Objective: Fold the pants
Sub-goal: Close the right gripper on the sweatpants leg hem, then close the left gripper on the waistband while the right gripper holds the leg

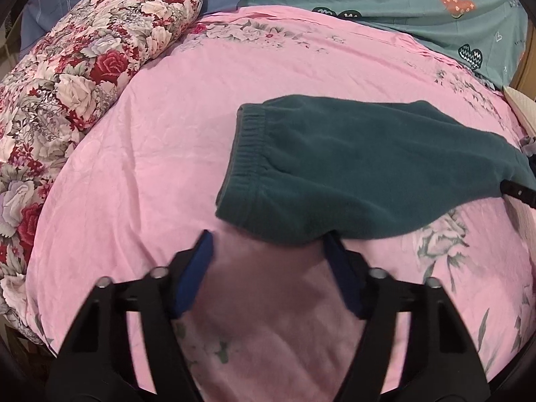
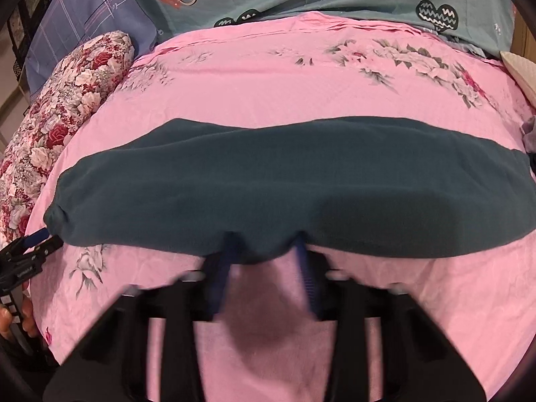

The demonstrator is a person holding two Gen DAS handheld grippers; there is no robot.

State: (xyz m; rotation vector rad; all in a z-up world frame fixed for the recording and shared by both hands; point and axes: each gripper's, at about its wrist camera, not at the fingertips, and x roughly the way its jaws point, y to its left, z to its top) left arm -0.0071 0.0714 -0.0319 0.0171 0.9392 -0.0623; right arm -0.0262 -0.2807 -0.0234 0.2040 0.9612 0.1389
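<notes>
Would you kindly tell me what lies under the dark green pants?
The pants lie on the pink floral bedspread, which shows all around them. Whatever the fabric covers directly beneath cannot be seen; the right gripper fingertips disappear under the near edge.

Left gripper [image 1: 268, 244] and right gripper [image 2: 264, 251]: black angular plastic frames, silver round screw heads, flat blue fingers [image 1: 197, 274]; bare skin of a hand [image 2: 28, 315] at lower left of the right-wrist frame.

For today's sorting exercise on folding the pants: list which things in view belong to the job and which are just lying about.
Belong to the job:
dark green pants
left gripper, open at the waistband end
right gripper, fingers at the near edge of the pants
pink bedspread, the work surface

Just lying about:
floral quilt
teal heart-print bedding
blue plaid bedding
</notes>
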